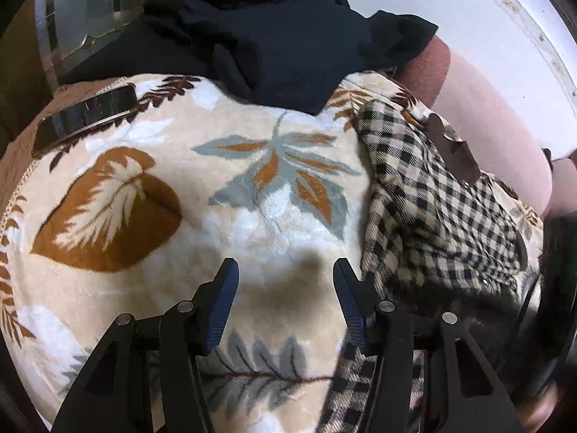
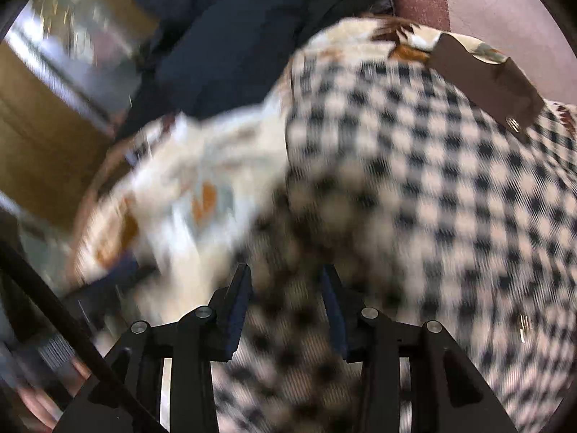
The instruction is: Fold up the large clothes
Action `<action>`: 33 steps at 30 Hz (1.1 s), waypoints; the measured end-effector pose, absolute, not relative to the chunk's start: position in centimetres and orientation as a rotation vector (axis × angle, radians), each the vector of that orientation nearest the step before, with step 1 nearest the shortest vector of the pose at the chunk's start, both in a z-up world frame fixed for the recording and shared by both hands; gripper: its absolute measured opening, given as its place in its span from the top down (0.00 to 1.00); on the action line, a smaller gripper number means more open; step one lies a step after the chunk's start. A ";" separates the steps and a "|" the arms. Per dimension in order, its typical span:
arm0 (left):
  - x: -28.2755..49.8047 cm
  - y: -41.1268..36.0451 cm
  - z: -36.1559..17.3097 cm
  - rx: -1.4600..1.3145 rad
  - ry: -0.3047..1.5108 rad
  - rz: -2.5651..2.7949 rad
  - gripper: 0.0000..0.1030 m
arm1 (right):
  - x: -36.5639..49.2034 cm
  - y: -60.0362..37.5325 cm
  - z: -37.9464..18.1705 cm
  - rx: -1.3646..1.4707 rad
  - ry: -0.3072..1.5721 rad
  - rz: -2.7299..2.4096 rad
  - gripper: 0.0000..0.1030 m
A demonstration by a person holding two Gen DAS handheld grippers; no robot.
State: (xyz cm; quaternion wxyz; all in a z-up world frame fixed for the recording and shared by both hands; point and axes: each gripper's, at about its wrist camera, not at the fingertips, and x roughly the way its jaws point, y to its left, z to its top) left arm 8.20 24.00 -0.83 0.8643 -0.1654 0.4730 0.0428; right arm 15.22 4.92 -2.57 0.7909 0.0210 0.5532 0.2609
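Right wrist view is blurred: your right gripper (image 2: 286, 285), jaws spread and empty over the check shirt (image 2: 414, 180) bunched at the blanket's (image 1: 173, 238) right edge, may pinch blanket too; left gripper (image 1: 285, 281) spread, empty.

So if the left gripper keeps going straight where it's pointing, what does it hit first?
Most likely the leaf-print blanket: the left gripper stands open over bare blanket, with the checked shirt just off to its right.
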 end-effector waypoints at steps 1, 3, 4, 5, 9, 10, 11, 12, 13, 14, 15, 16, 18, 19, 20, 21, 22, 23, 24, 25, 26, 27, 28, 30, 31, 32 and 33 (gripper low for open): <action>8.0 24.0 -1.0 -0.359 0.997 0.077 0.48 | 13.4 5.0 -3.0 0.008 1.199 0.577 0.58; 7.4 24.0 -1.3 -0.385 1.010 0.046 0.48 | 10.0 5.4 -3.8 -0.042 1.206 0.619 0.58; 7.1 24.0 -1.4 -0.392 1.016 0.035 0.48 | 8.5 5.4 -3.9 -0.055 1.196 0.631 0.57; 6.8 24.0 -1.5 -0.398 1.020 0.026 0.48 | 6.9 5.4 -3.8 -0.063 1.183 0.646 0.56; 5.3 23.8 -2.2 -0.405 1.035 0.006 0.48 | 0.2 4.2 -2.9 -0.049 1.133 0.708 0.52; 4.9 23.8 -2.5 -0.416 1.046 -0.004 0.48 | -0.7 3.7 -3.0 -0.036 1.144 0.717 0.52; 4.6 23.8 -2.8 -0.429 1.056 -0.013 0.48 | -1.8 2.9 -3.3 -0.005 1.167 0.731 0.52; 4.2 23.7 -3.3 -0.452 1.070 -0.026 0.48 | -2.8 2.0 -3.7 0.043 1.203 0.753 0.51; 3.7 23.7 -3.8 -0.481 1.085 -0.040 0.48 | -3.9 0.9 -4.2 0.099 1.227 0.778 0.51; 3.3 23.7 -4.0 -0.502 1.088 -0.048 0.48 | -4.9 0.0 -4.3 0.120 1.222 0.783 0.51; 2.6 23.6 -4.1 -0.510 1.072 -0.050 0.48 | -5.9 -1.0 -4.2 0.130 1.217 0.784 0.51; 2.1 23.4 -4.0 -0.507 1.069 -0.051 0.48 | -6.7 -1.9 -4.1 0.144 1.214 0.783 0.51; 0.8 22.9 -4.0 -0.511 1.070 -0.068 0.48 | -8.0 -3.8 -3.7 0.181 1.207 0.768 0.51; 0.1 22.7 -4.1 -0.519 1.071 -0.078 0.47 | -9.0 -5.3 -3.2 0.201 1.195 0.754 0.51; -0.6 22.4 -4.1 -0.526 1.069 -0.087 0.47 | -9.5 -6.5 -2.8 0.216 1.178 0.740 0.51; -1.4 22.0 -4.2 -0.528 1.067 -0.096 0.47 | -10.2 -8.3 -2.2 0.230 1.154 0.712 0.50; -2.0 21.6 -4.2 -0.524 1.065 -0.101 0.47 | -10.5 -10.0 -1.6 0.243 1.126 0.674 0.49; -2.6 21.1 -4.2 -0.513 1.063 -0.107 0.47 | -10.5 -11.7 -1.0 0.261 1.098 0.632 0.47; -3.3 20.6 -4.1 -0.497 1.062 -0.112 0.47 | -10.8 -14.2 -0.4 0.293 1.064 0.575 0.45; -3.8 20.1 -4.1 -0.481 1.061 -0.115 0.47 | -10.8 -16.3 0.1 0.320 1.039 0.527 0.43; -4.3 19.6 -4.1 -0.463 1.061 -0.117 0.47 | -10.7 -18.0 0.5 0.344 1.013 0.474 0.42; -4.8 19.2 -4.0 -0.451 1.058 -0.121 0.46 | -11.0 -20.7 0.9 0.368 0.978 0.396 0.38; -5.3 19.1 -4.0 -0.451 1.055 -0.127 0.44 | -11.2 -22.3 1.3 0.385 0.957 0.335 0.35; -6.0 19.0 -4.0 -0.476 1.054 -0.147 0.42 | -11.0 -26.2 1.0 0.454 0.935 0.208 0.33; -6.4 19.1 -4.1 -0.497 1.056 -0.158 0.42 | -11.0 -28.0 0.6 0.480 0.940 0.175 0.33; -6.8 19.2 -4.2 -0.514 1.056 -0.166 0.42 | -10.9 -29.0 0.1 0.501 0.951 0.145 0.33; -7.2 19.5 -4.3 -0.539 1.054 -0.178 0.42 | -10.8 -30.3 -1.0 0.528 0.975 0.112 0.33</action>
